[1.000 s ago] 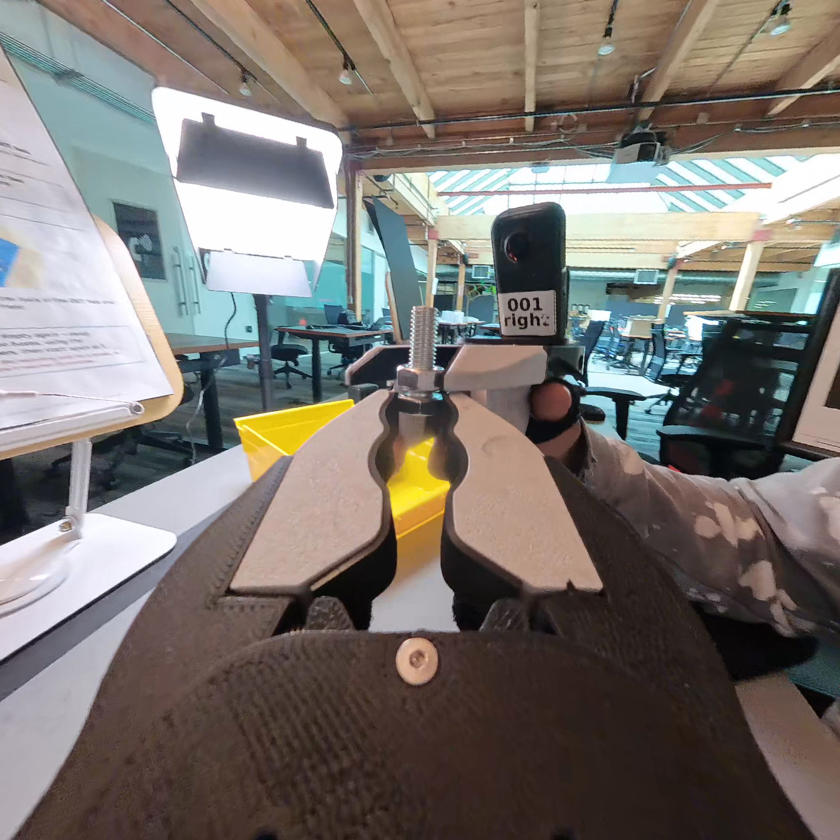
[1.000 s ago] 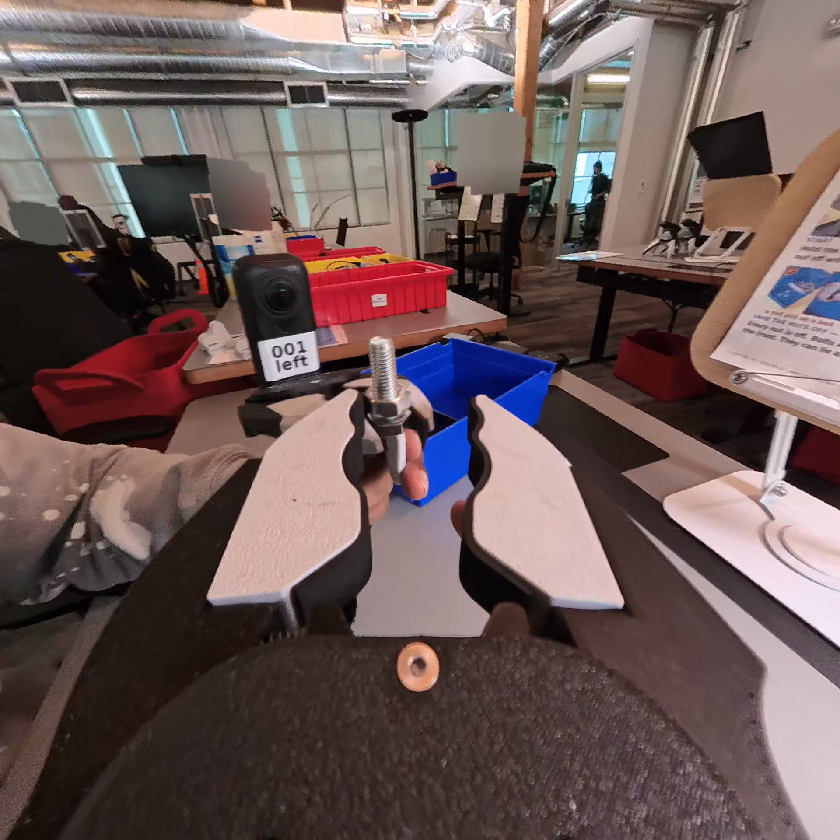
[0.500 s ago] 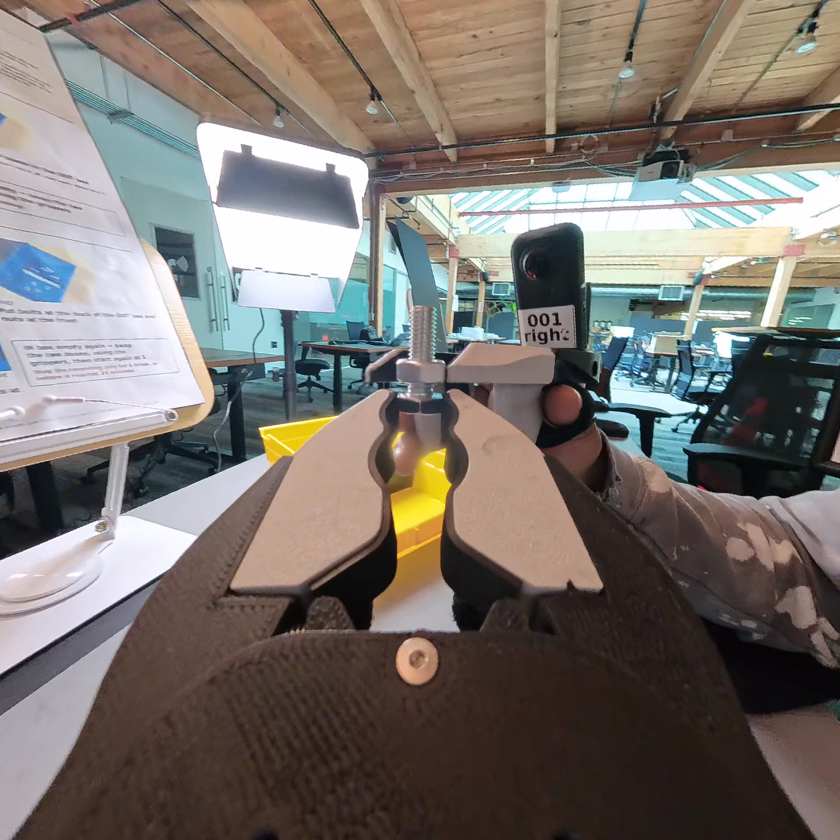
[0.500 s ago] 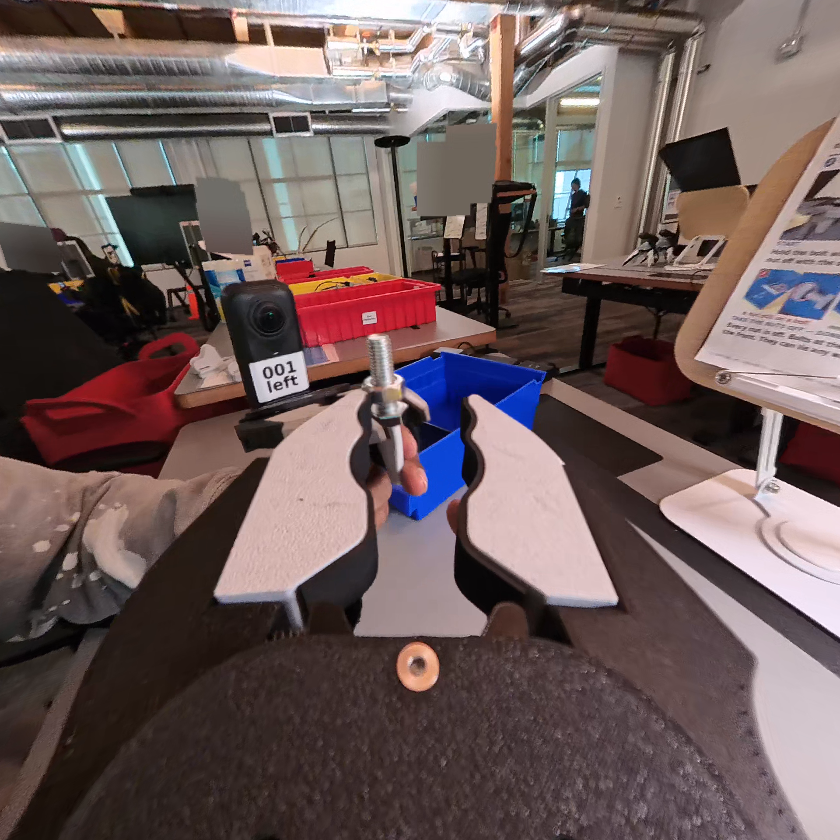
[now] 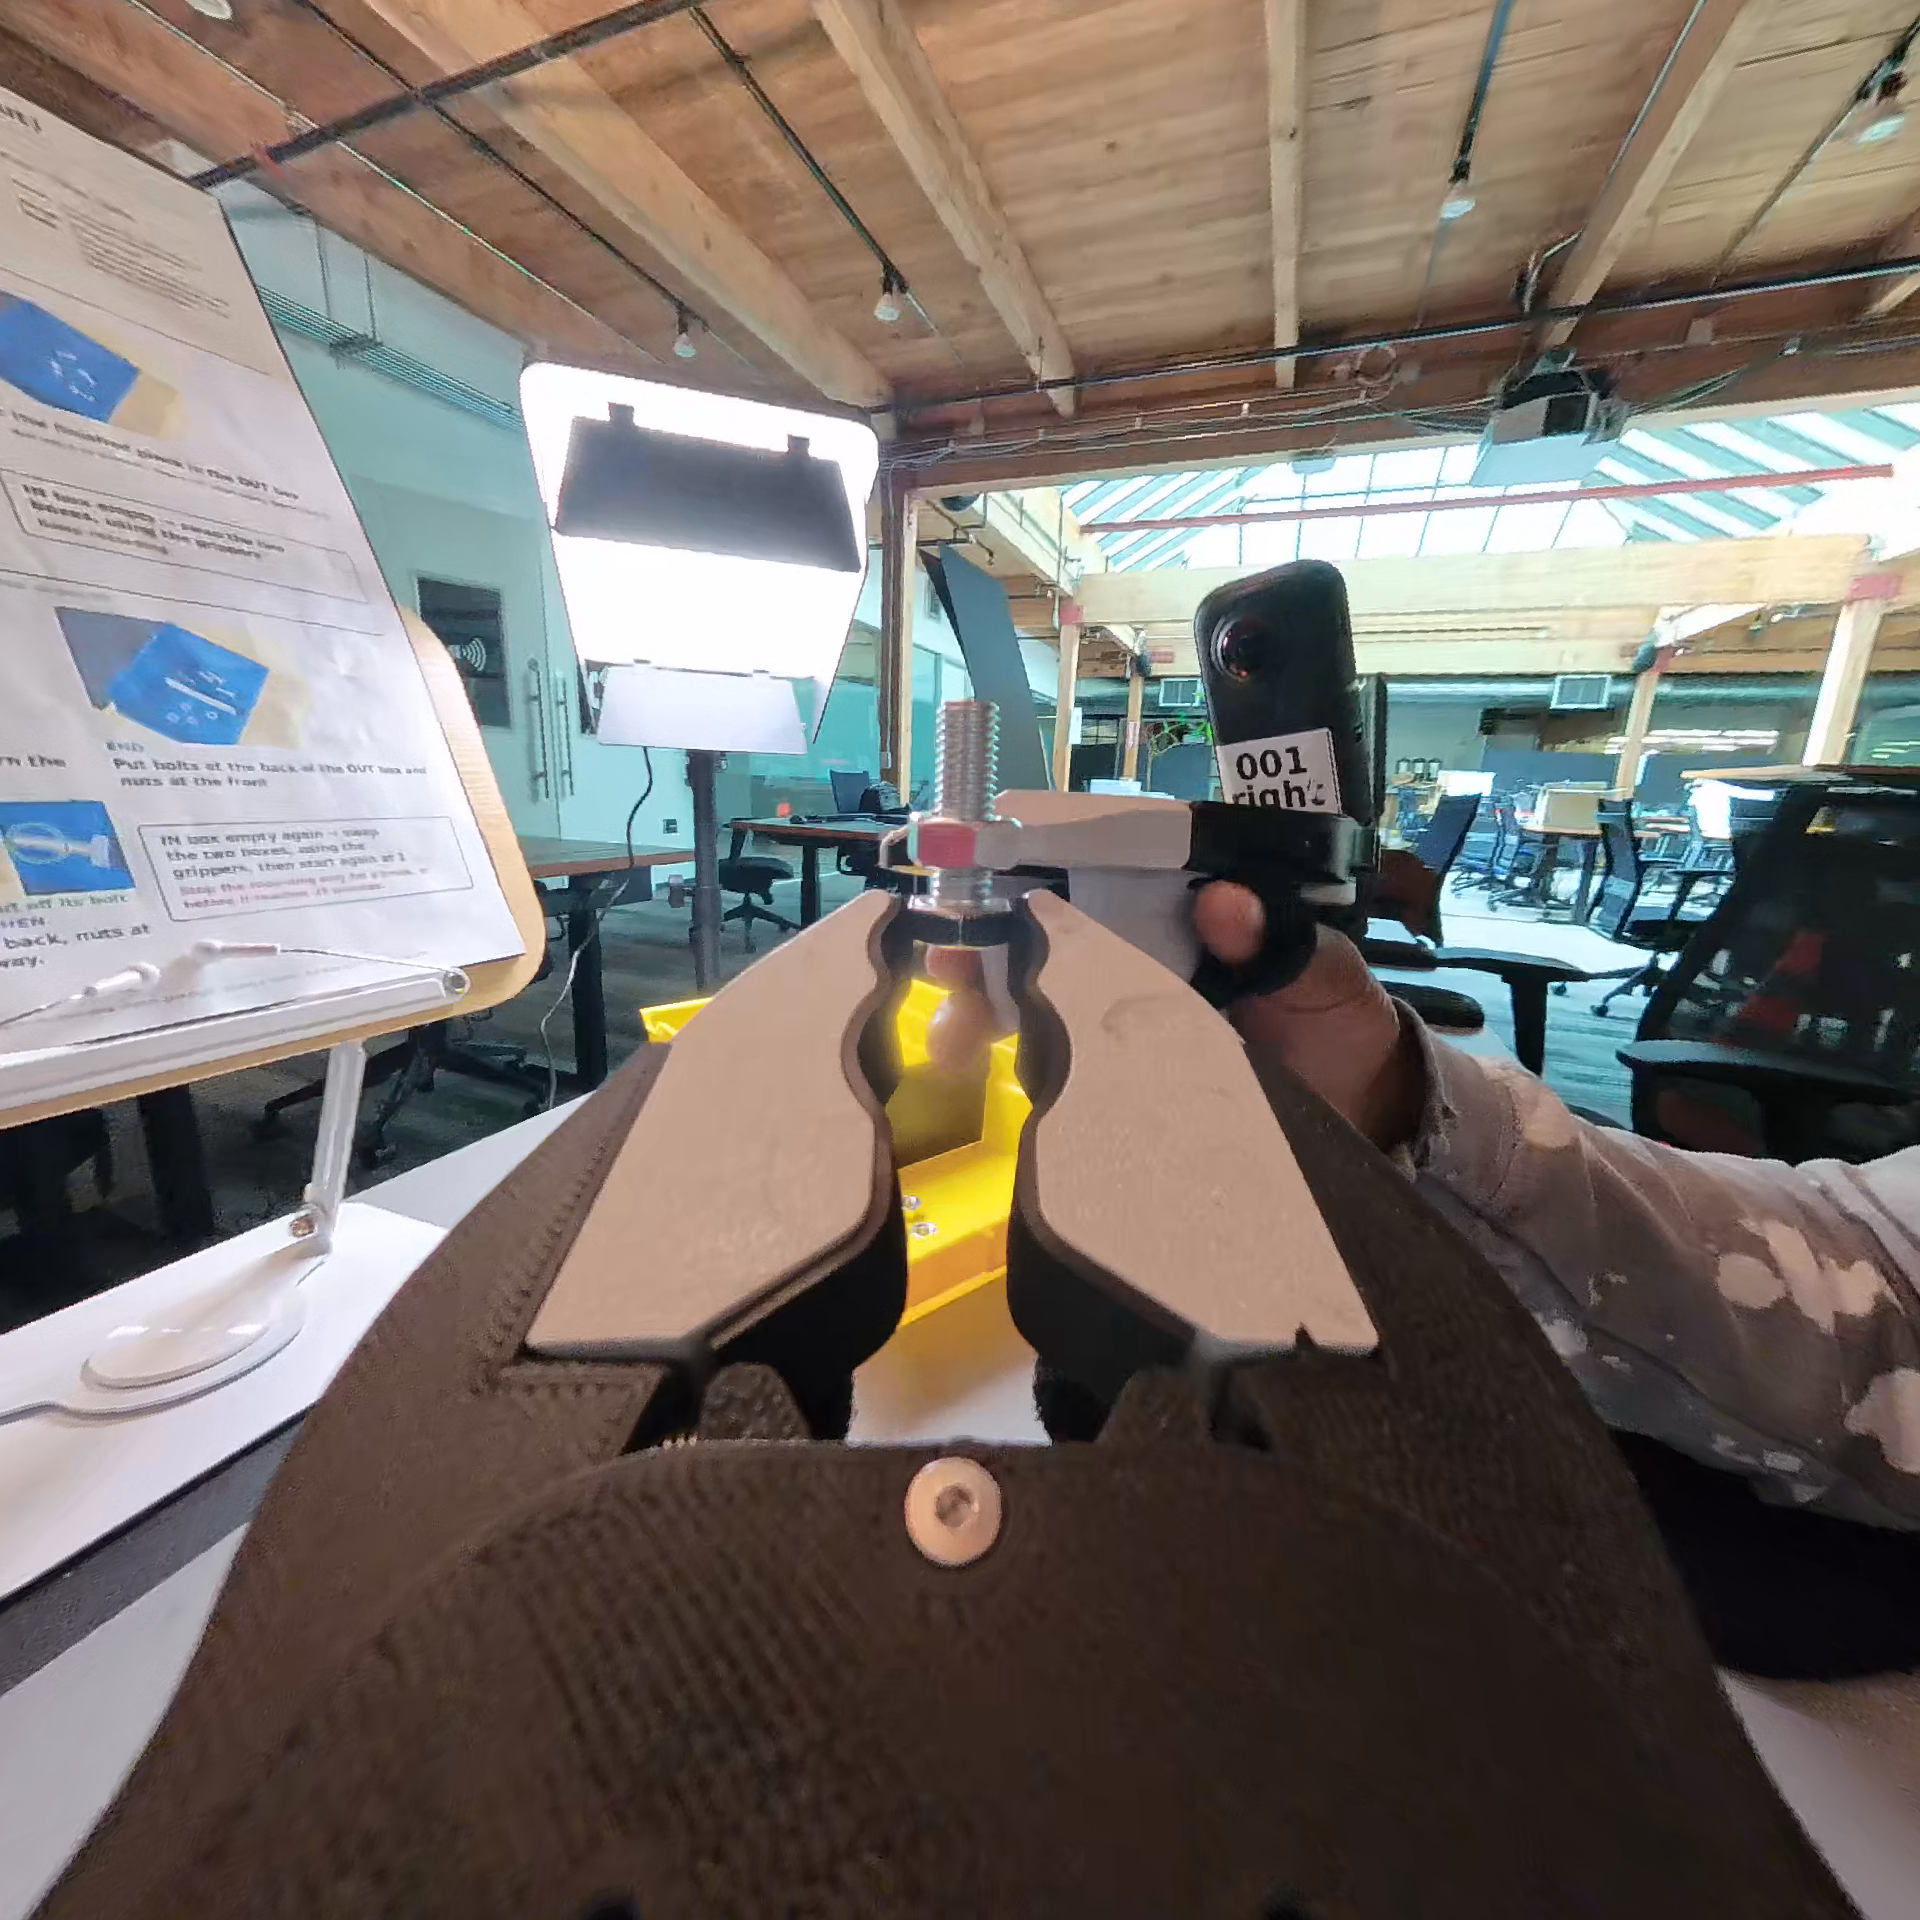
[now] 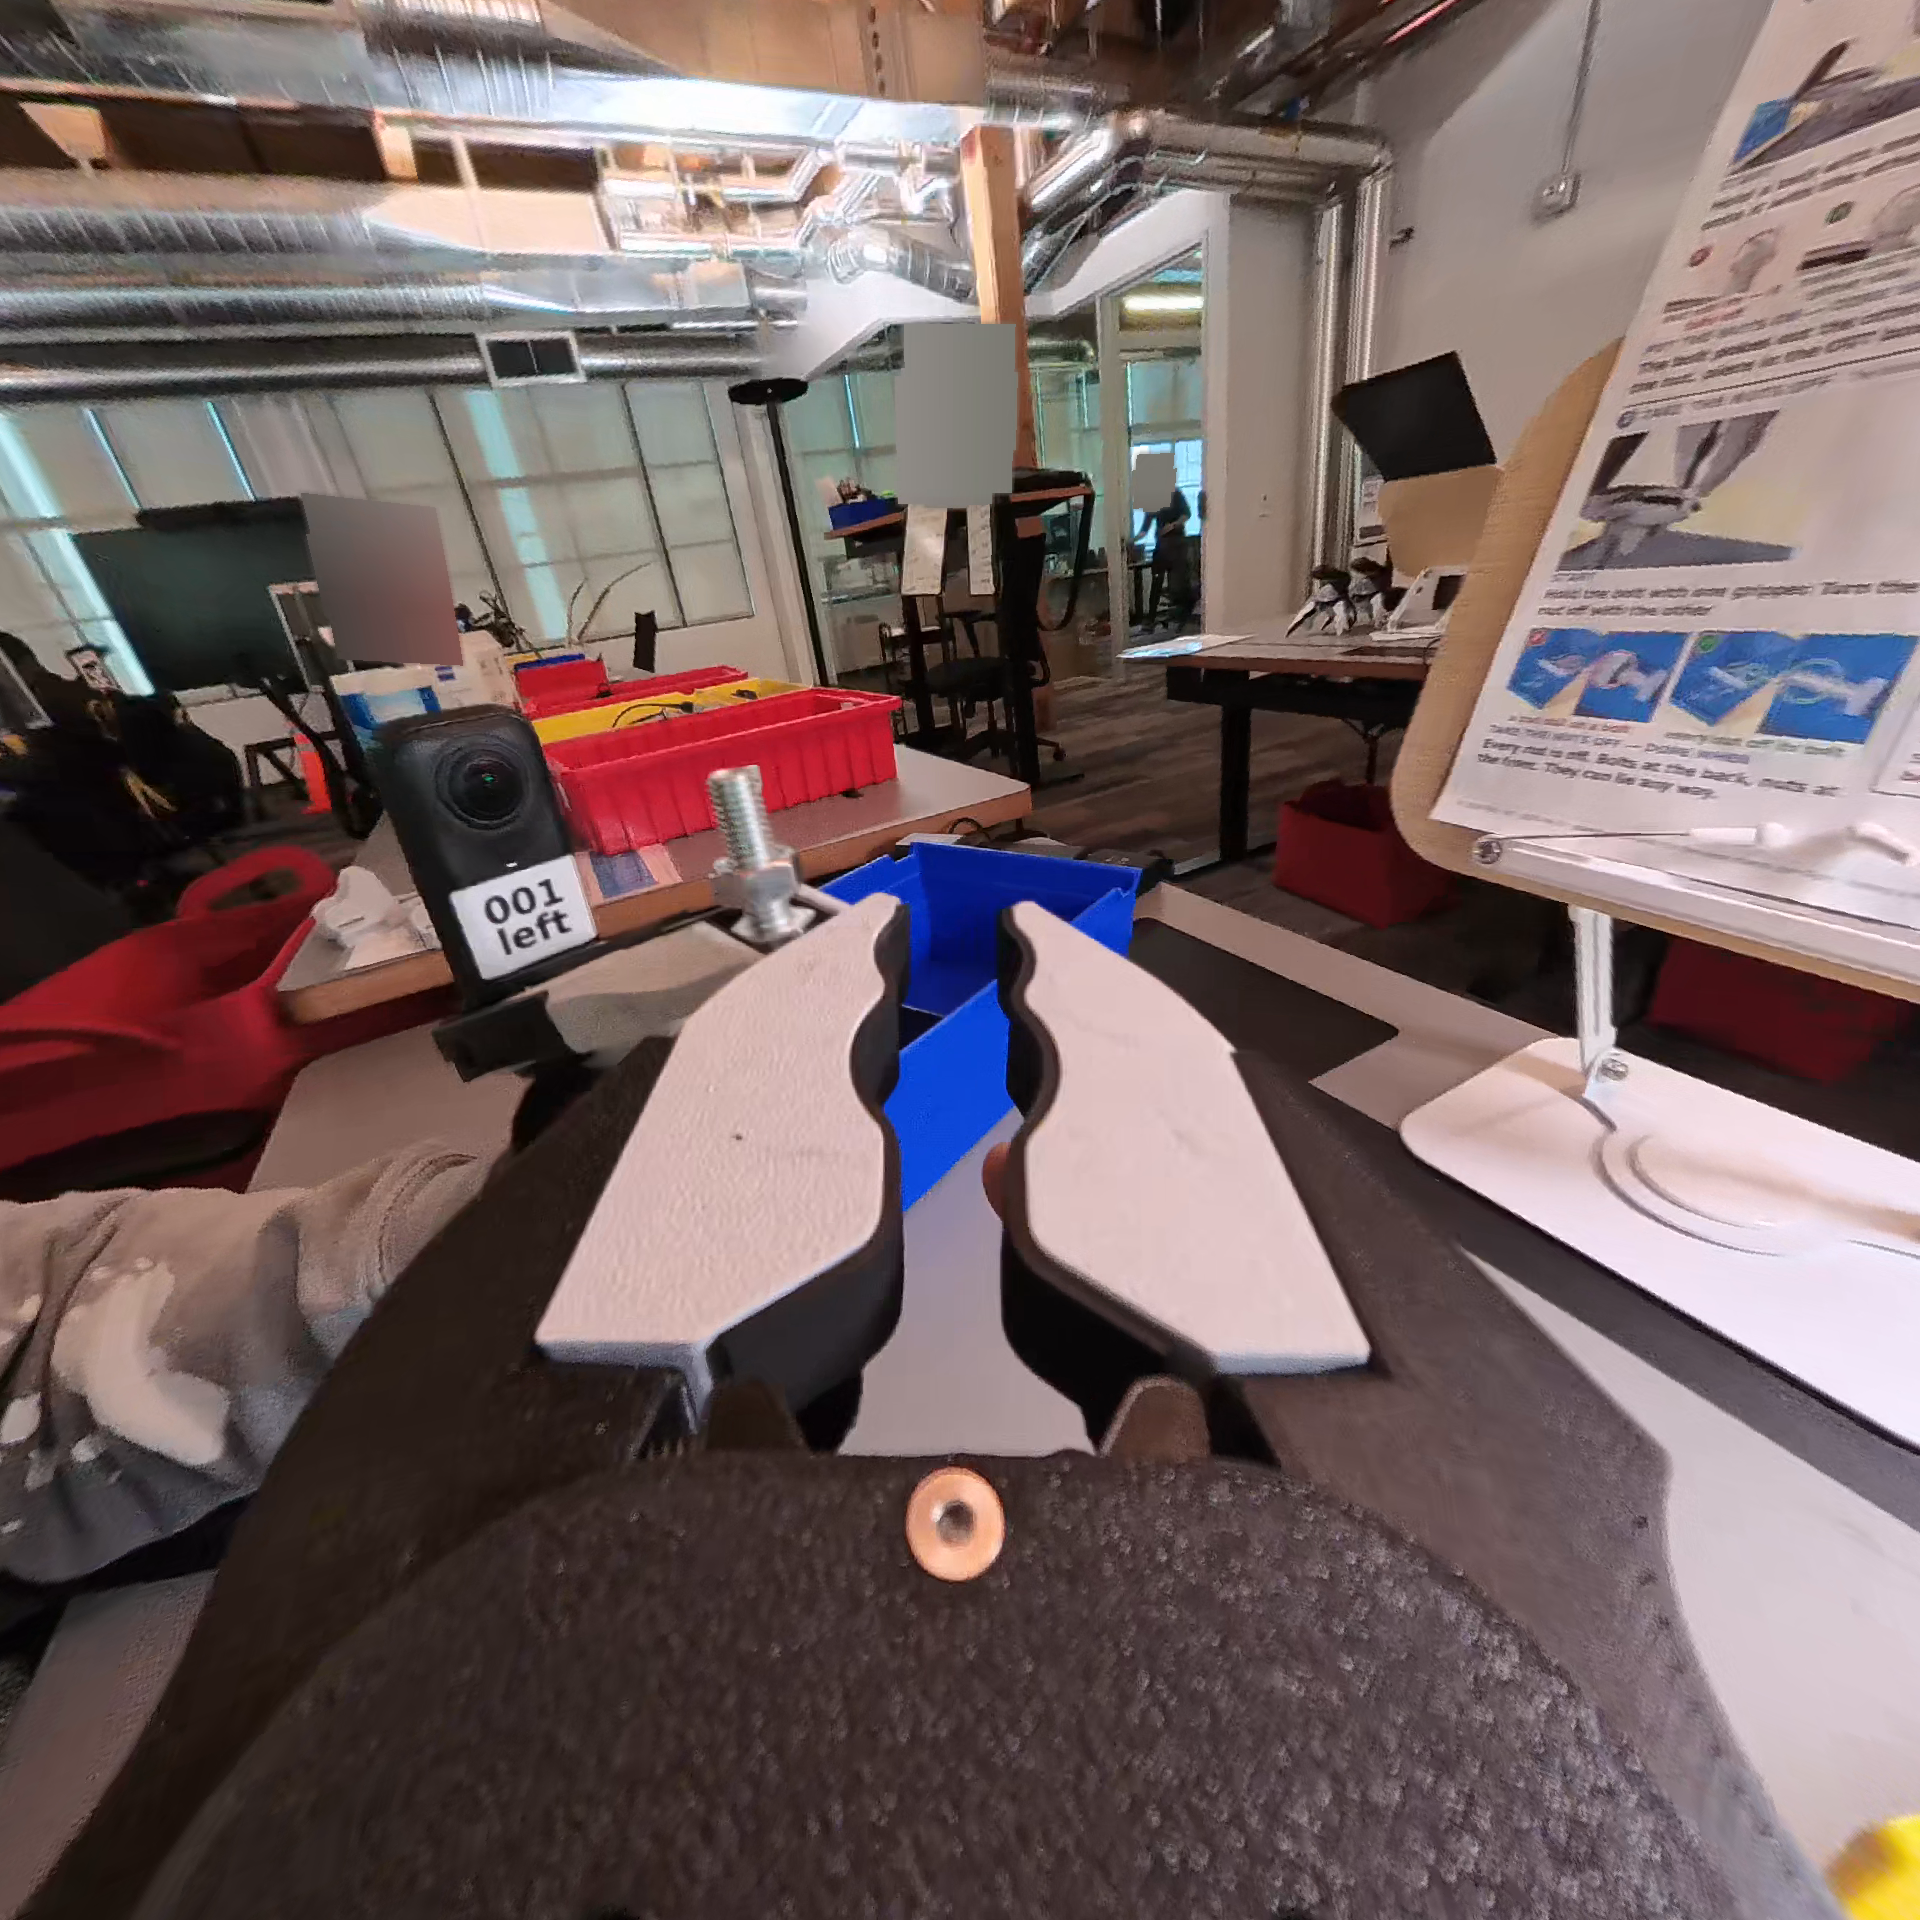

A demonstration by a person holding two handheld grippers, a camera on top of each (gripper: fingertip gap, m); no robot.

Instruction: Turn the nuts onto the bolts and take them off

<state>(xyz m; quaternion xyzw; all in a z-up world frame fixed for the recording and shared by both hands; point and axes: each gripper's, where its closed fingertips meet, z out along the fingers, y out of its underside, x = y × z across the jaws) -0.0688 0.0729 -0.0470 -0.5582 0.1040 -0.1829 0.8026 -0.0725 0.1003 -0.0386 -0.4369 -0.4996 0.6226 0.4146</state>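
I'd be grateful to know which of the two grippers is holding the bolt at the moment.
The left gripper: it is clamped on the bolt, while the right gripper has nothing between its fingers, the bolt standing just outside them.

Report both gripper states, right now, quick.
Left gripper: shut on the bolt, which stands upright.
Right gripper: open, with nothing between its fingers; the bolt is just outside them.

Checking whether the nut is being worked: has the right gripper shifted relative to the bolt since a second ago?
Yes. In the right wrist view the bolt stood between the right gripper fingers before; now it sits outside them, left of the left finger, the blue bin between them.
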